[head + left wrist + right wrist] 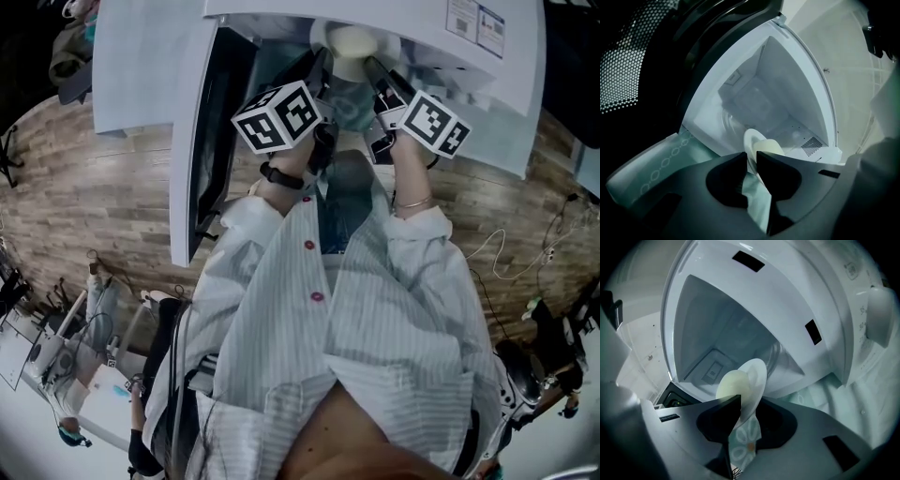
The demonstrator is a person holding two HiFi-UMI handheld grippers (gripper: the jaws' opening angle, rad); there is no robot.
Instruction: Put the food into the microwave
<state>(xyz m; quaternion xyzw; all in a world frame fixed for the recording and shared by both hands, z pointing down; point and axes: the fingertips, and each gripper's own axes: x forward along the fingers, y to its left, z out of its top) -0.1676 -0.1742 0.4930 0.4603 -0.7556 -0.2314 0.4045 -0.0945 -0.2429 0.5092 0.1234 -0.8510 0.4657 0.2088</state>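
Observation:
A white plate with a pale round piece of food hangs at the mouth of the open white microwave. My left gripper is shut on the plate's rim. In the right gripper view the plate and the food rise between the jaws of my right gripper. Those jaws stand wider than the rim; one touches the plate's face. From the head view both grippers, left and right, reach to the food.
The microwave's dark door swings open on the left, close to my left arm. A glass turntable lies inside the cavity. The control panel with a knob is on the right. Patterned cloth covers the table below.

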